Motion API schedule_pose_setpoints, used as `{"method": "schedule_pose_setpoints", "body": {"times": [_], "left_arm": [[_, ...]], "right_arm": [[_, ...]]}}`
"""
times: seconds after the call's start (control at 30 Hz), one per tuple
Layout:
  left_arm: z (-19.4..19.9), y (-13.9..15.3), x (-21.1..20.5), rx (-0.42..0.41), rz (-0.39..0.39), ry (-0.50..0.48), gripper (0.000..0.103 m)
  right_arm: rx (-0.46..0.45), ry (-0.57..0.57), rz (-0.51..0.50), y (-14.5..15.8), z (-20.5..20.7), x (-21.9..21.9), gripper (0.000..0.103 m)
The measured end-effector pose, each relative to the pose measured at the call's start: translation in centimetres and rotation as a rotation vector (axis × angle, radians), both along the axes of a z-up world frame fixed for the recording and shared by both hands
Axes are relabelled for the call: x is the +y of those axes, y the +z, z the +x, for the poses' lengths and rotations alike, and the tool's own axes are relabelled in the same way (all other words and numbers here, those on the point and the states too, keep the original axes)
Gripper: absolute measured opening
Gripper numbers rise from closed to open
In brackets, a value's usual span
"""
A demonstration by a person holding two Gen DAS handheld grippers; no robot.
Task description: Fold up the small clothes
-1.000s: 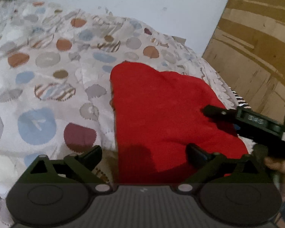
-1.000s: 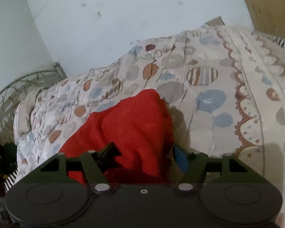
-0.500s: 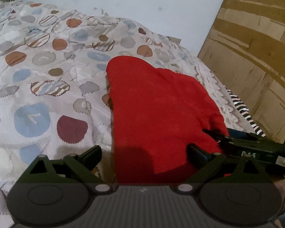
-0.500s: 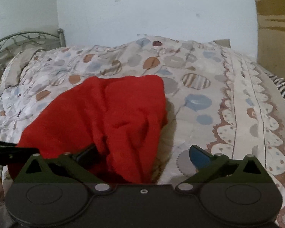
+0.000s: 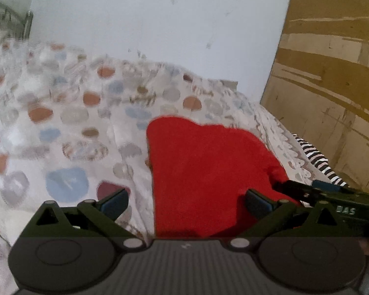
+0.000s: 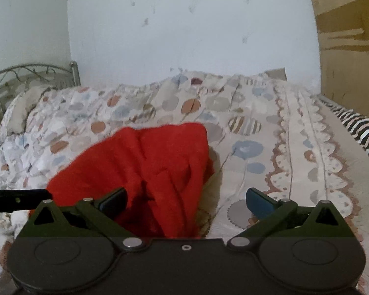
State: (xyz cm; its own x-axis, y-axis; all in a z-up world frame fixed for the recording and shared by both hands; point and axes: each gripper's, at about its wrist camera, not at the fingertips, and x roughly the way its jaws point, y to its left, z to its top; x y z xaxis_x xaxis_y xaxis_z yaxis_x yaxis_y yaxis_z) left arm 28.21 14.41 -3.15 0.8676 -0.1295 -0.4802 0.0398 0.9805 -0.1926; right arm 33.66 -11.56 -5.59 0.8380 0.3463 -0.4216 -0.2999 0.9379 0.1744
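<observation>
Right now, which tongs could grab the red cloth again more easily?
Probably right. The right tongs stand open with the bunched, creased edge of the soft red cloth between their fingers. The left tongs, also open, face only the cloth's flat side edge on the spotted bedspread.

Bed covered by a quilt (image 6: 246, 132) printed with blue, orange, grey and striped dots, scalloped brown-edged border (image 6: 315, 162) running down its right side. Black-and-white striped fabric (image 6: 361, 130) along the bed's right edge. Metal scrollwork headboard (image 6: 24, 73) far left, a pale pillow (image 6: 24, 108) in front of it. Scuffed white wall (image 6: 184, 29) behind. Brown cardboard panel (image 5: 332, 73) standing at right.
</observation>
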Motion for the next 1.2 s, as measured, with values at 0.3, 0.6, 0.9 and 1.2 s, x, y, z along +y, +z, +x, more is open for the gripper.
{"method": "schedule_pose_setpoints", "body": {"times": [0.3,0.6,0.9,1.2], "left_arm": [[-5.5,5.6,-0.6,-0.124,0.065,0.066,0.103],[-11.0,8.9,-1.3,-0.147,0.113,0.09,0.103],[-17.3,10.2,-2.8,-0.195,0.117,0.099,0.103],[-22.1,8.7,-4.7,-0.202,0.138,0.078,0.103]], "right_arm": [[-0.16,-0.01,0.047,4.6,-5.1,-1.0,0.102],[-0.281,-0.001,0.049,8.5,-11.5,-2.0,0.103],[-0.321,-0.012,0.046,10.0,-17.4,-3.7,0.103],[-0.298,-0.043,0.097,9.4,-23.4,-5.7,0.103]]}}
